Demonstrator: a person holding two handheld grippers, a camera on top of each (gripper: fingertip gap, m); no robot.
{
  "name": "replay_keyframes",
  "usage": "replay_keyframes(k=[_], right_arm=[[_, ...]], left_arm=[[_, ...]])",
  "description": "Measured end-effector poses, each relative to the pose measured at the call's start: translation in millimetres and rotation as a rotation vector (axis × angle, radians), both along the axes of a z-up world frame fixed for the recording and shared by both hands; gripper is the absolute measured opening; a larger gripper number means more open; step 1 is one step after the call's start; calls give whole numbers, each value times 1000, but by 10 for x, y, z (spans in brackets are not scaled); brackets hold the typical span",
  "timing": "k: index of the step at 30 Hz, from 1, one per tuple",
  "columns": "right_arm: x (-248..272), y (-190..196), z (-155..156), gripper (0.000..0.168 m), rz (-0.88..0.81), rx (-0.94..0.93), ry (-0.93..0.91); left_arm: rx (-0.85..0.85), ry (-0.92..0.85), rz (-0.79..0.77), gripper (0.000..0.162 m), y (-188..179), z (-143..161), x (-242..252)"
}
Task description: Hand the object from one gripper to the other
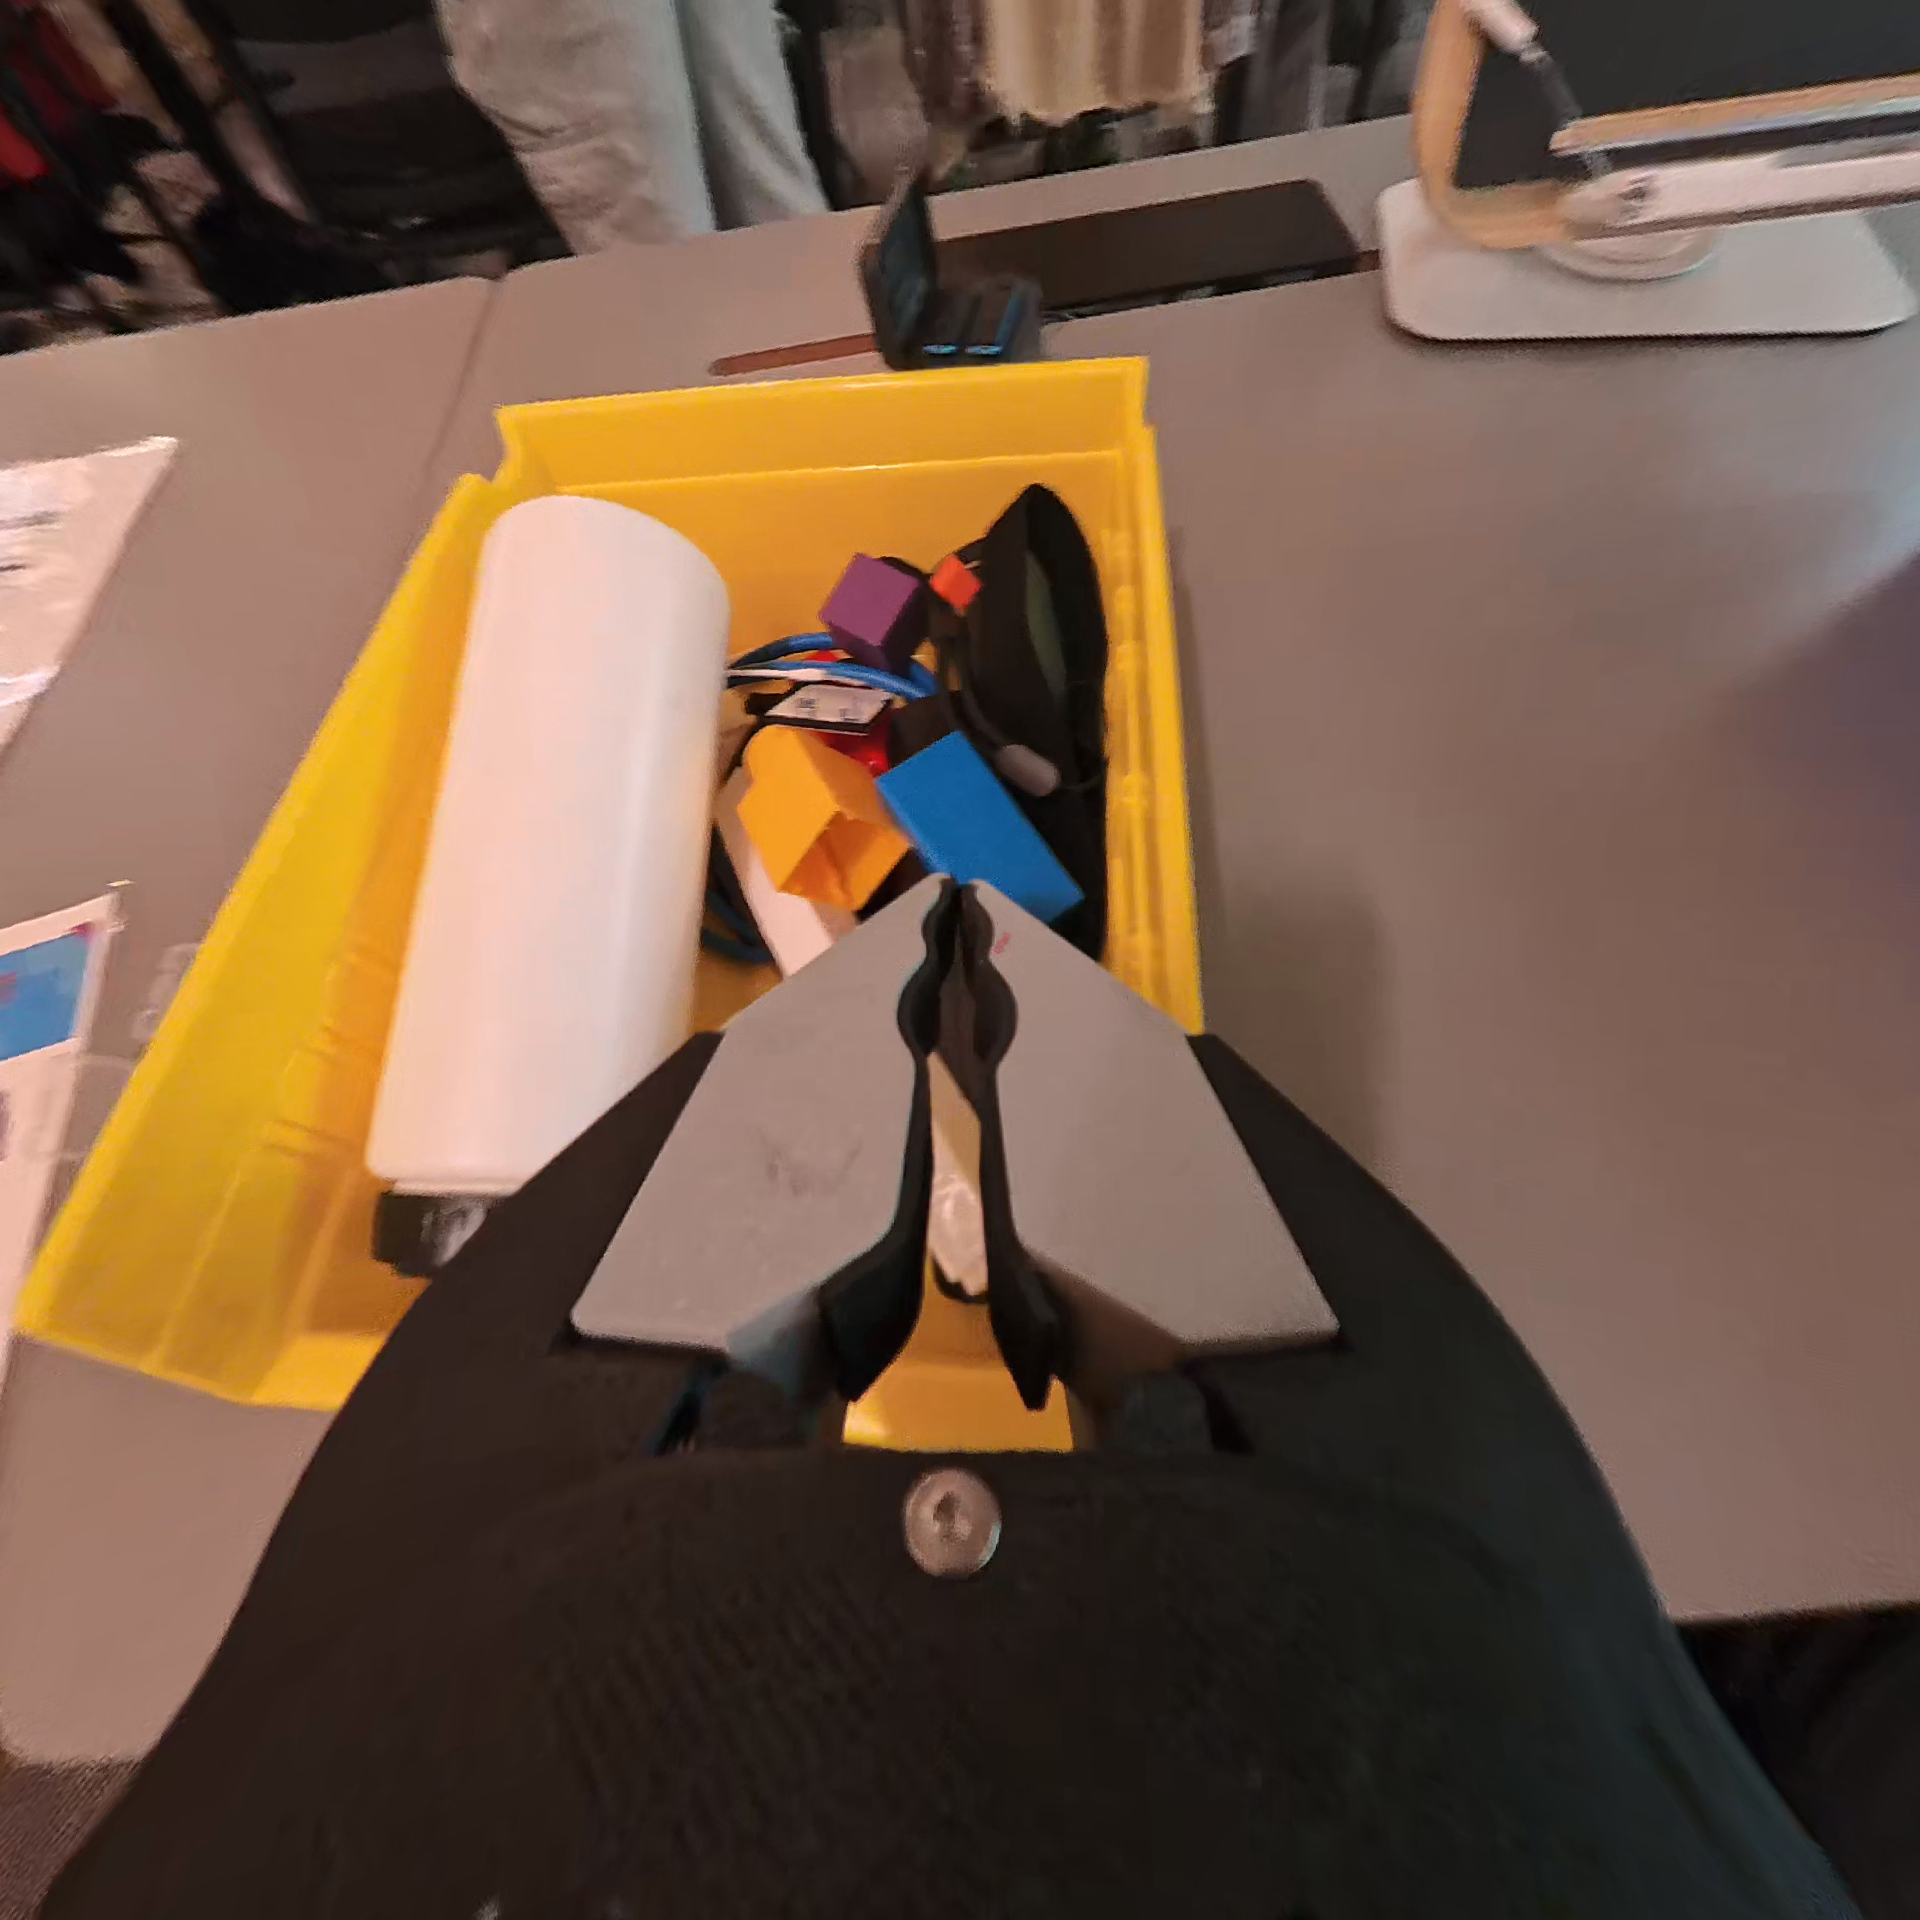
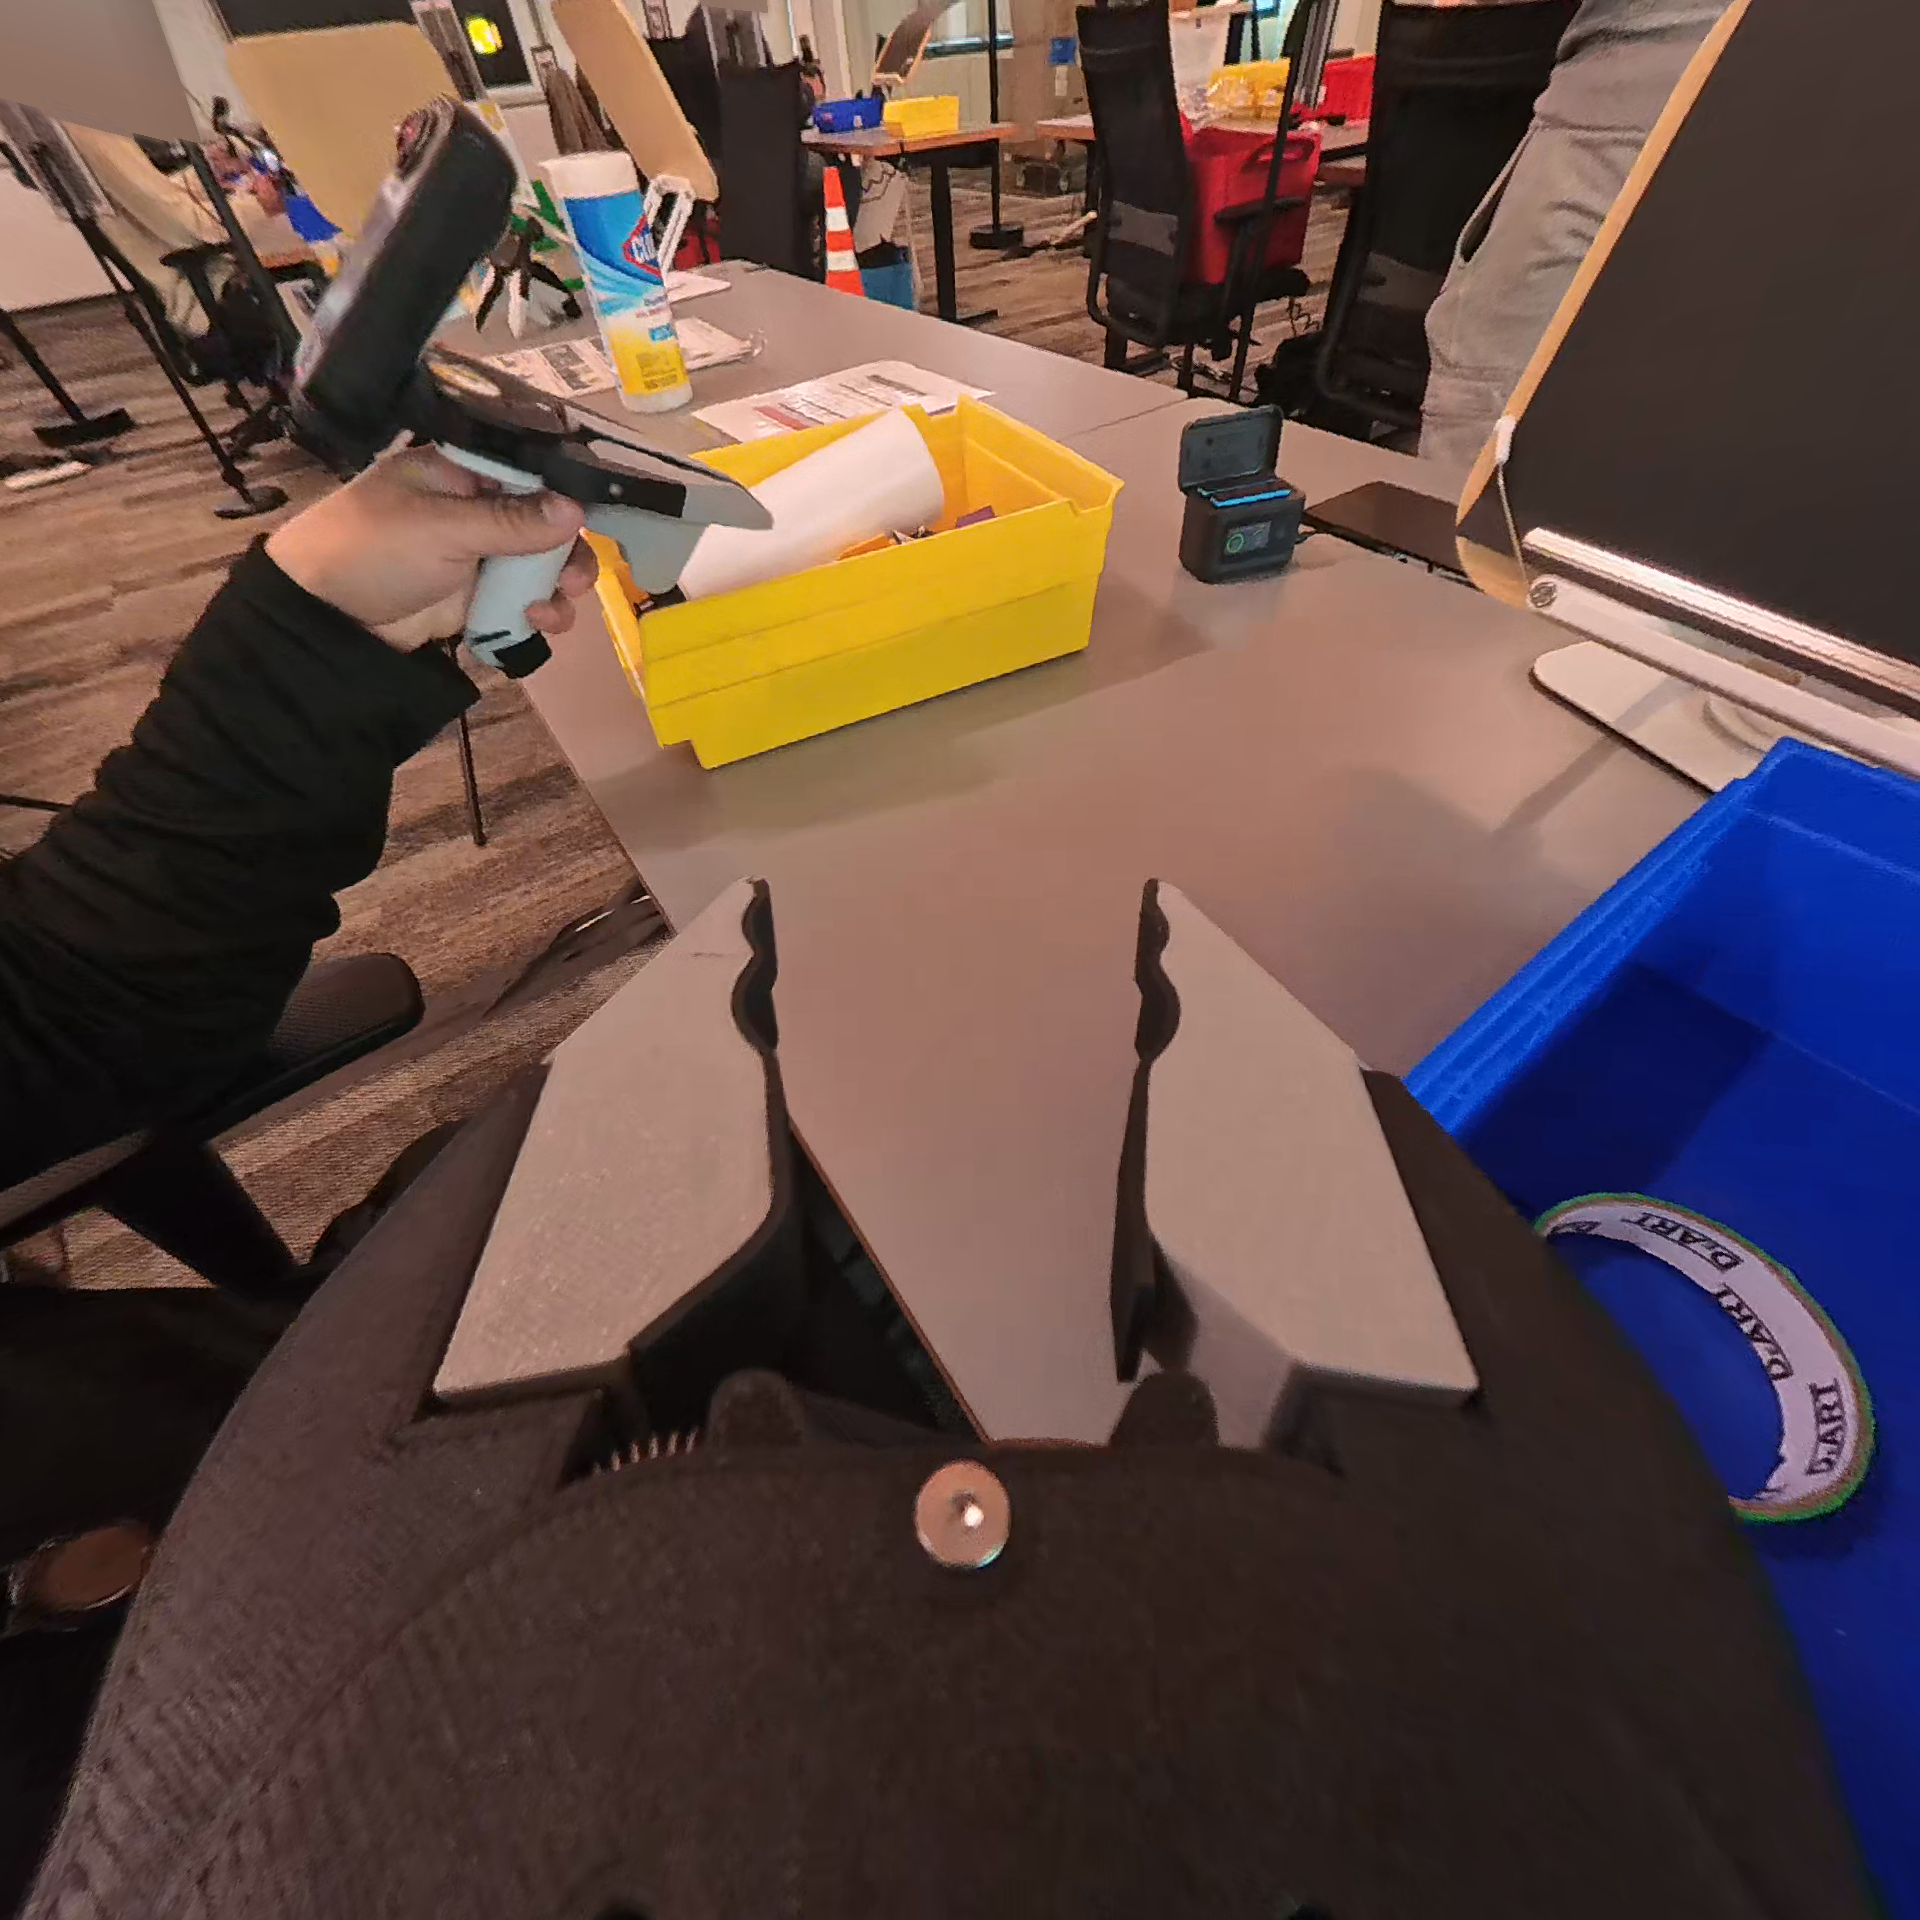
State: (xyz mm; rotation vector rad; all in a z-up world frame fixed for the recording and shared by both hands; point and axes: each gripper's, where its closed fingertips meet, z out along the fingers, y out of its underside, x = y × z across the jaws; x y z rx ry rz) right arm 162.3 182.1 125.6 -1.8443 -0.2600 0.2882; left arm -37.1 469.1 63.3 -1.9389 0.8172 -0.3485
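A yellow bin [image 1: 1164, 748] on the grey table holds a white cylinder [image 1: 561, 831], a blue block [image 1: 971, 826], an orange block [image 1: 810, 821], a purple cube [image 1: 873, 613], a black pouch [image 1: 1039, 644] and blue cable. My left gripper [image 1: 958, 896] is shut and empty, hovering above the bin's near end, its tips just short of the blue block. It also shows in the right wrist view [image 2: 753, 507], held by a hand over the yellow bin [image 2: 883, 623]. My right gripper [image 2: 951, 904] is open and empty above bare table, right of the yellow bin.
A blue bin [image 2: 1621, 956] with a roll of tape [image 2: 1766, 1371] sits at my right. A small black charger case [image 2: 1236, 509] and a monitor stand [image 2: 1621, 686] stand behind. Papers [image 1: 62, 582] lie left of the yellow bin. A wipes canister [image 2: 623, 281] stands far left.
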Motion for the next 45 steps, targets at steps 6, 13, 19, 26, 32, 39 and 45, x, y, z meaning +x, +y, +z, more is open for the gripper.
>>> replay_keyframes(k=[6, 13, 19, 26, 32, 39, 45], right_arm=[[18, -17, 22, 68, -2, 9, 5], [75, -74, 57, 68, 2, 22, -7], [141, -90, 102, 66, 5, 39, 61], [109, -110, 136, 65, 7, 46, 67], [46, -140, 173, 65, 22, 55, 43], [36, -211, 259, 65, 25, 82, 40], [40, -283, 324, 64, 26, 102, 26]], left_arm=[[33, -96, -39, 0, 19, 165, 116], [5, -157, -14, 26, 107, 176, 16], [101, -55, -89, 24, 162, 158, -81], [140, 243, -114, 21, 476, -237, 85], [173, 530, -100, 21, 796, -481, 82], [399, 801, -62, 6, 1093, -576, 66], [576, 708, -19, 4, 1009, -180, 16]])
